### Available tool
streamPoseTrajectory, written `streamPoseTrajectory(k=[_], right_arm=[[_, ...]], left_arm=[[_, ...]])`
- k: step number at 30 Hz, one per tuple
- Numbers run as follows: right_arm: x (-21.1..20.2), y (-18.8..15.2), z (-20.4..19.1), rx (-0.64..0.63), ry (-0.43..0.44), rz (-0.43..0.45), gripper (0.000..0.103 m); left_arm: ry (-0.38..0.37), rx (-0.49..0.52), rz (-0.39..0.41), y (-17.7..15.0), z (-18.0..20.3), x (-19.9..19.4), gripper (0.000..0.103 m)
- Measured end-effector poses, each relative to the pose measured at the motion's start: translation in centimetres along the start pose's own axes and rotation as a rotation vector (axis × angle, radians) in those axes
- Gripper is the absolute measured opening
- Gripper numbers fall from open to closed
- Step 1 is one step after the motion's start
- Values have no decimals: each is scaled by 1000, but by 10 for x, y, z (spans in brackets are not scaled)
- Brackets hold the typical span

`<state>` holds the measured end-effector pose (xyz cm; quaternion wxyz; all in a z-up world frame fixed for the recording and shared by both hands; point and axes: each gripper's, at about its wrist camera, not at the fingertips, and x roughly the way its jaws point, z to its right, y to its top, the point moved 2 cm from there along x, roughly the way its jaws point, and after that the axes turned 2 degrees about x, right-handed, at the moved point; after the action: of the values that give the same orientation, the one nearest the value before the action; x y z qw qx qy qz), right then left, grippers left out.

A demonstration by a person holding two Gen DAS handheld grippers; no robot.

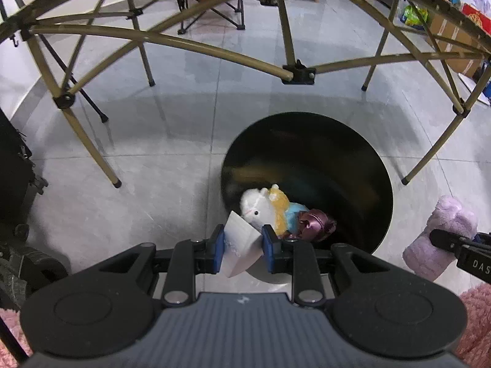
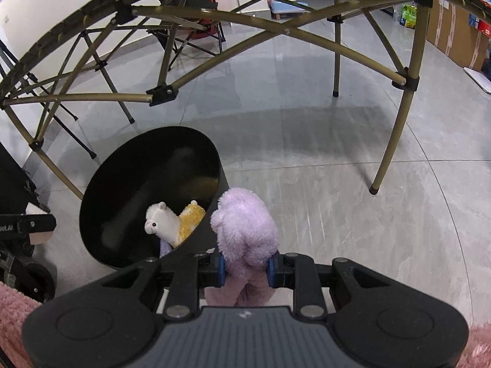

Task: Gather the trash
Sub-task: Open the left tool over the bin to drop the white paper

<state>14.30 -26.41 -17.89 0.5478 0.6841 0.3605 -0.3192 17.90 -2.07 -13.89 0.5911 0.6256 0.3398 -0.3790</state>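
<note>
Left tool (image 1: 242,247) grips a white folded paper (image 1: 241,245) above the black bin's (image 1: 368,168) rim; right tool (image 2: 245,268) clamps a purple plush toy (image 2: 245,230) beside it

white folded paper (image 1: 241,242) and lilac plush (image 2: 245,230) beside black bin (image 1: 368,165).

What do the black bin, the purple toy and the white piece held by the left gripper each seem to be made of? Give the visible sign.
Black bin: probably smooth plastic or coated metal; its inner wall shows glossy reflections.
Purple toy: plush fabric; a fuzzy, matted pile, dented where the right gripper pinches it.
White piece: likely paper or thin card; flat, matte, sharp-cornered, clamped in the left gripper.
</note>
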Motion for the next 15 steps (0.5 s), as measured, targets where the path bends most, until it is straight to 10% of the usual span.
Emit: streamPoseTrajectory(k=[15], right_arm=[[25,7,25,2,-57,-7,23]], left_arm=[[-26,48,-66,27,52,40,26]])
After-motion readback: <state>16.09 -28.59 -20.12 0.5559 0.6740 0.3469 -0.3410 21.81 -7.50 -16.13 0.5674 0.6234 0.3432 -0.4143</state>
